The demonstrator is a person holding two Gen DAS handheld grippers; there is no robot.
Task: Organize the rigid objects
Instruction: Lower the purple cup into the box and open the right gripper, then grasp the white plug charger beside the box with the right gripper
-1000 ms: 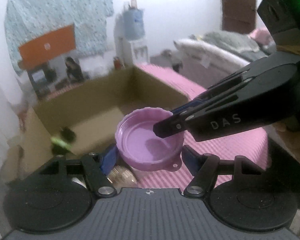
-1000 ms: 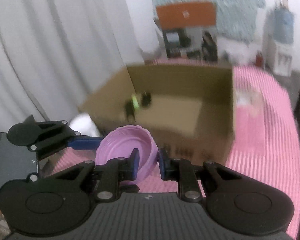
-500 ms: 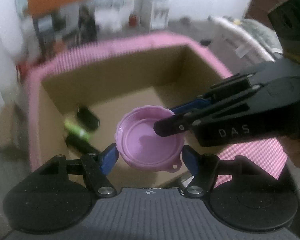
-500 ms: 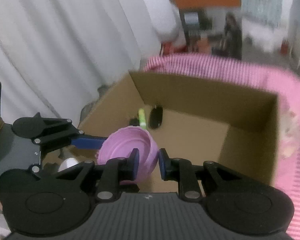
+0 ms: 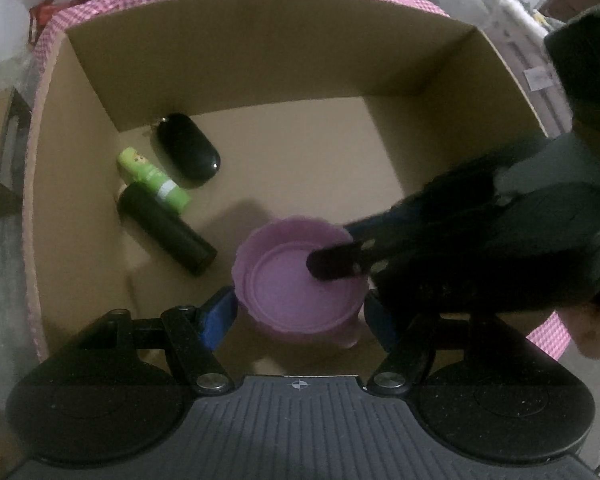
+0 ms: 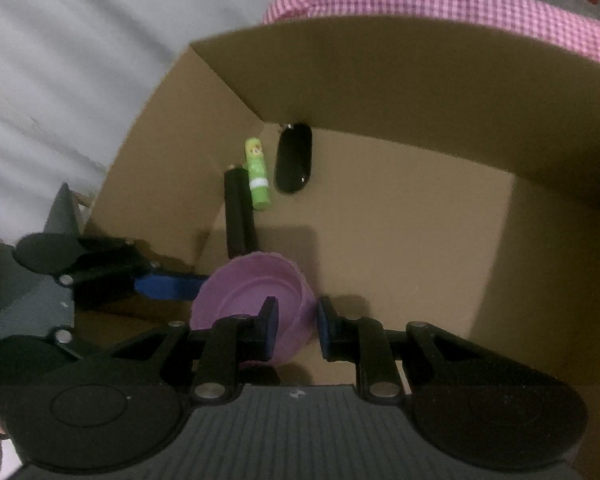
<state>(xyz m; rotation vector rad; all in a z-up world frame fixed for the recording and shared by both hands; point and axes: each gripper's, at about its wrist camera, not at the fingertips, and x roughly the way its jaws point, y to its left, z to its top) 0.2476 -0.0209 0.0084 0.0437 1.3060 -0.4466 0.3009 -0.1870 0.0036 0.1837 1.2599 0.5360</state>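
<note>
Purple lid hangs over the open cardboard box, pinched at its rim by the right hand-held gripper, one pad inside the wall, one outside. Left hand-held gripper straddles the lid, jaws opening, blue pads just off its sides. Down on the box floor, near the far left corner, lie a black oval case, a green tube and a black cylinder. Pink checked cloth covers the bench behind the box.
</note>
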